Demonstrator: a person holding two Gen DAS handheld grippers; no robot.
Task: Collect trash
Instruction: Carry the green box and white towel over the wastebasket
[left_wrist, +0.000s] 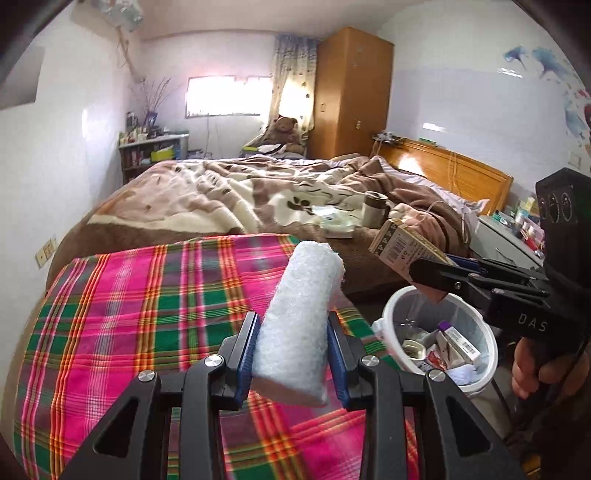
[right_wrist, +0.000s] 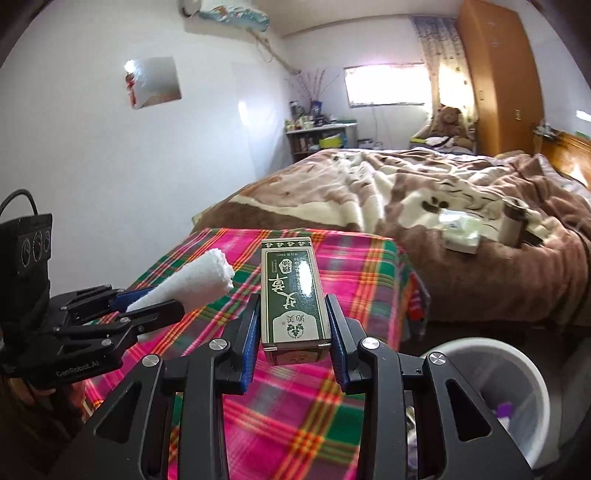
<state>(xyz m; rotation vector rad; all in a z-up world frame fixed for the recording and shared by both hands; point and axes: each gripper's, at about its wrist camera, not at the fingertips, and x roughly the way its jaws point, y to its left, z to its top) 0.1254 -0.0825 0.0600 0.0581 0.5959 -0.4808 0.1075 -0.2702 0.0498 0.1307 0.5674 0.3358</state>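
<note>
My left gripper (left_wrist: 291, 354) is shut on a rolled white foam piece (left_wrist: 299, 321) and holds it above the plaid-covered table (left_wrist: 147, 314). The foam piece also shows in the right wrist view (right_wrist: 195, 284), held by the left gripper (right_wrist: 147, 306). My right gripper (right_wrist: 291, 339) is shut on a small dark green carton (right_wrist: 291, 299) with white characters. In the left wrist view that carton (left_wrist: 402, 247) is held by the right gripper (left_wrist: 436, 273) just above the white trash bin (left_wrist: 439, 339), which holds several scraps.
The bin (right_wrist: 517, 398) stands on the floor right of the table. A bed with a brown blanket (left_wrist: 258, 195) lies behind, with a tissue pack (left_wrist: 338, 225) and a cup (left_wrist: 375, 210) on it. A wooden wardrobe (left_wrist: 351, 92) and shelf (left_wrist: 151, 151) stand at the back.
</note>
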